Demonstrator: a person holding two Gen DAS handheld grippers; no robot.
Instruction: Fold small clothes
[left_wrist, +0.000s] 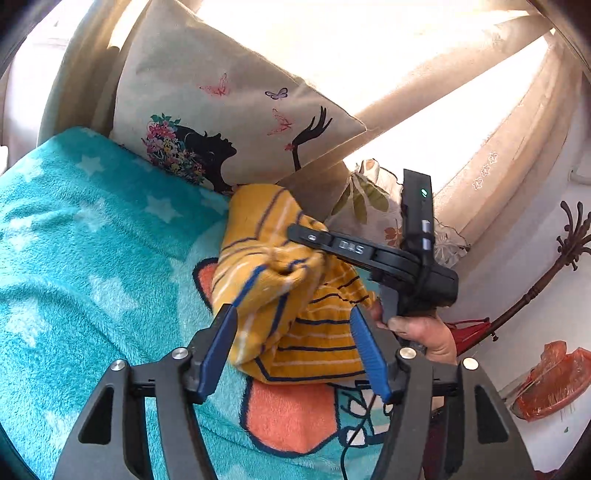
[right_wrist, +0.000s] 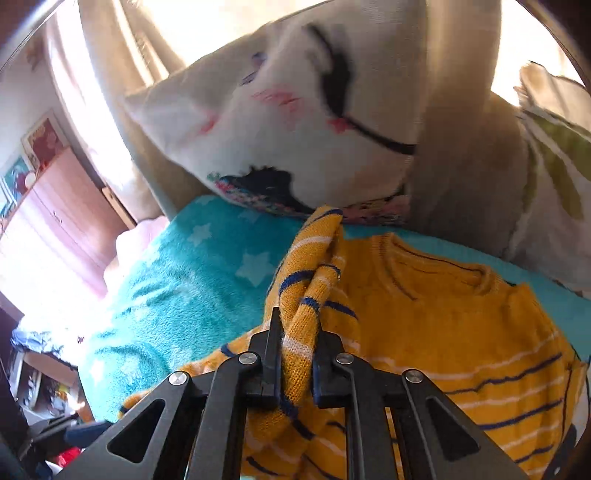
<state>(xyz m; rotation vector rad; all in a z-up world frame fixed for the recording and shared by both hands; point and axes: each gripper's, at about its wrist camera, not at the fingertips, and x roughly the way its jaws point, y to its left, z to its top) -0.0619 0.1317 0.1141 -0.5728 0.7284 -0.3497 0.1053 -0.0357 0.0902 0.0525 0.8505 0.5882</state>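
A small yellow sweater (right_wrist: 443, 325) with blue and white stripes lies on a turquoise star blanket (right_wrist: 192, 280). My right gripper (right_wrist: 297, 326) is shut on a bunched fold of the sweater and holds it lifted above the rest of the garment. In the left wrist view the right gripper (left_wrist: 308, 240) comes in from the right, held by a hand (left_wrist: 424, 332), with the raised fold of the sweater (left_wrist: 266, 280) under it. My left gripper (left_wrist: 295, 336) is open. Its blue pads (left_wrist: 221, 339) stand either side of the sweater's near edge and press on nothing.
A cream cushion (left_wrist: 221, 110) printed with a black silhouette and butterflies leans at the head of the bed. A leaf-print cushion (left_wrist: 369, 199) lies beside it. Beige curtains (left_wrist: 461, 110) hang behind. A dark coat stand (left_wrist: 546, 273) and red items stand at the right.
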